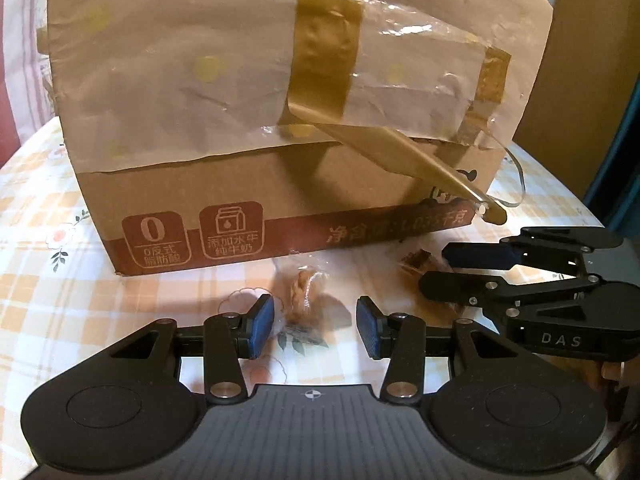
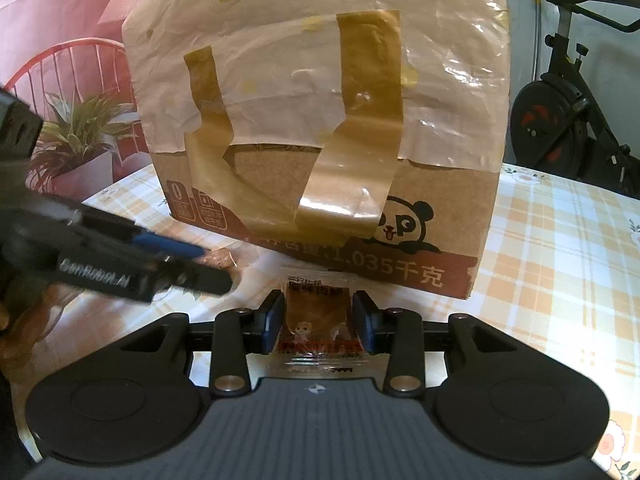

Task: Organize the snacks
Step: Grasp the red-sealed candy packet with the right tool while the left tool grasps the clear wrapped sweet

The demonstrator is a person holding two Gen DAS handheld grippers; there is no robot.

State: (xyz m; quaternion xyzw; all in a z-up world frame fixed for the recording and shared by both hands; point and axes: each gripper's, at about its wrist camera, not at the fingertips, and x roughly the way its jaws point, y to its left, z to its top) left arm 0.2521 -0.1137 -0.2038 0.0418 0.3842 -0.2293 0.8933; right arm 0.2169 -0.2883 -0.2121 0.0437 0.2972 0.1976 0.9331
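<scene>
Right tongs (image 2: 316,322) clamped around snack packet (image 2: 316,320)

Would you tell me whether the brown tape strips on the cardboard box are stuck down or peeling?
Peeling: the brown tape strips hang loose off the cardboard box.

Both wrist views look down along their fingers, close to the worktop (image 1: 60,300), sharing the cardboard box (image 1: 280,184) at 12 o'clock.
</scene>
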